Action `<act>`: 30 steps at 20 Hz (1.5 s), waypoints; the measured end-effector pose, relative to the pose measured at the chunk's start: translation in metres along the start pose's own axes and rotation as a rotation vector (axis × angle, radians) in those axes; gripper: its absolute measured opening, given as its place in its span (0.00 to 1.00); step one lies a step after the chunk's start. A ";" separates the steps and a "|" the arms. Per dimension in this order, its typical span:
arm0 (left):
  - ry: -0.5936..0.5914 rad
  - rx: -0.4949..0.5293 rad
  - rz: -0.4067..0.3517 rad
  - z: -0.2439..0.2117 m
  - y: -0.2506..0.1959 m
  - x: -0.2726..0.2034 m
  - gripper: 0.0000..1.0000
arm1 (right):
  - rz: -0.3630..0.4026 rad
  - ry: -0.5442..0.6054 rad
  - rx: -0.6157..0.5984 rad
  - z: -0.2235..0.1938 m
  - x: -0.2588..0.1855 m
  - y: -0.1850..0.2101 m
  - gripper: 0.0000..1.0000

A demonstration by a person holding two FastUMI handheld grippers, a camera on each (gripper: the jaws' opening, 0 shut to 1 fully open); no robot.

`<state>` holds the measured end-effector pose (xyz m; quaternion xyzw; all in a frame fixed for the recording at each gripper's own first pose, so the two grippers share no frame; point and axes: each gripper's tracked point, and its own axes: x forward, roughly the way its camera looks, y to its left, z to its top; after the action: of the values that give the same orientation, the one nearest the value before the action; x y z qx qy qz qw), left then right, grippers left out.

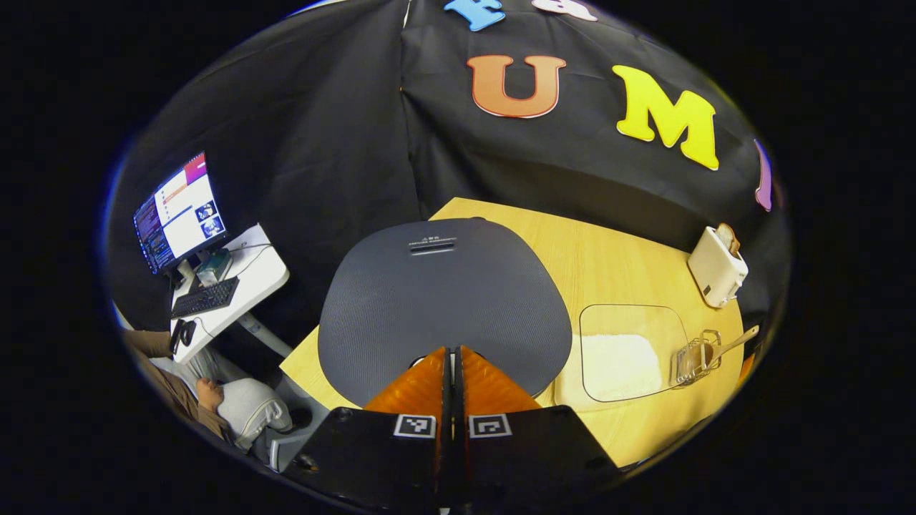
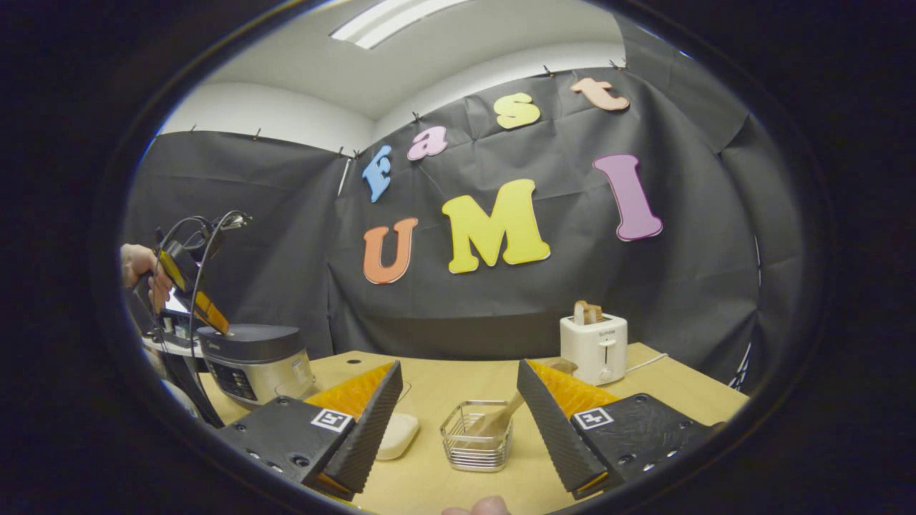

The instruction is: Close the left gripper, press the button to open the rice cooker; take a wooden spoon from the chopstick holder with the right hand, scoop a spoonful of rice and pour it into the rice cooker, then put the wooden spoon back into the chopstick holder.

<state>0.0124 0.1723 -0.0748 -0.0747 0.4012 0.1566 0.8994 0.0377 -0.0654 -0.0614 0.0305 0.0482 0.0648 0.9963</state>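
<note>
L gripper [image 1: 452,357] clenched, tips over rice cooker [image 1: 444,300] lid's front edge. Lid still down: press straight onto the button w/o sliding. R gripper [image 2: 458,408] released, facing chopstick holder [image 2: 477,435] w/ wooden spoon [image 2: 501,422]; rice dish [image 1: 630,350] beside cooker.
</note>
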 end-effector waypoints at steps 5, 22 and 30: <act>-0.085 0.035 0.021 0.011 -0.001 -0.005 0.04 | -0.014 -0.011 -0.003 0.011 -0.003 -0.007 0.96; -0.666 0.051 0.081 0.143 0.018 -0.064 0.99 | -0.092 -0.037 -0.063 0.034 -0.024 -0.024 0.96; -0.754 0.098 0.016 0.108 -0.013 -0.087 0.99 | -0.103 -0.010 -0.064 0.024 -0.030 -0.025 0.96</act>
<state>0.0374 0.1688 0.0622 0.0343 0.0496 0.1608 0.9851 0.0138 -0.0958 -0.0361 -0.0036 0.0429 0.0149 0.9990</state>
